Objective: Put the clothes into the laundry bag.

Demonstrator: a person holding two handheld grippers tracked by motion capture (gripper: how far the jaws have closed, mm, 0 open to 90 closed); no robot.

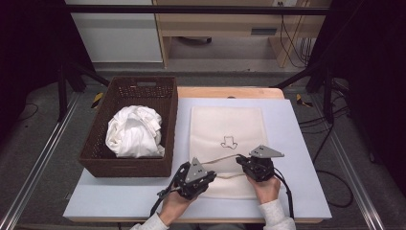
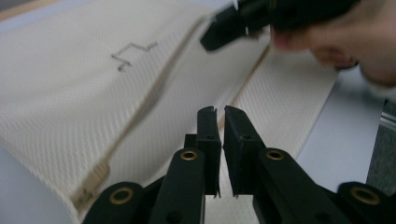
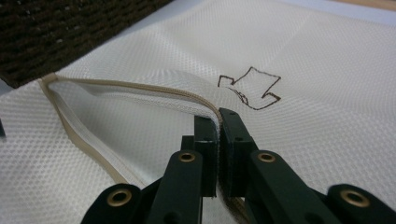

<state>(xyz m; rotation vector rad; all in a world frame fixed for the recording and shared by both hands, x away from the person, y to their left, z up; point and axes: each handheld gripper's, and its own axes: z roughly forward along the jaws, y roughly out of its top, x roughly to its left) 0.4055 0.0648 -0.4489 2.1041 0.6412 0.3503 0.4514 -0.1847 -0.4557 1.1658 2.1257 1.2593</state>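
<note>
A: Cream mesh laundry bag (image 1: 228,129), zippered and marked with a small dark outline, lies flat on the pale table (image 1: 297,143) just right of the wicker basket (image 1: 143,91).

B: Tool states?

A: Right tool (image 3: 218,122) pinches the bag's raised zipper edge (image 3: 140,88). Left tool (image 2: 219,116), jaws nearly pressed together, sits over the lower zipper edge; whether it grips is unclear.

B: Basket contents?

A: Bundled white cloth (image 1: 134,132).

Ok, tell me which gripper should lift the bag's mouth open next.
Right. The right gripper is already shut on the mesh bag's upper zipper edge, raising it; the left gripper grips the lower edge.
</note>
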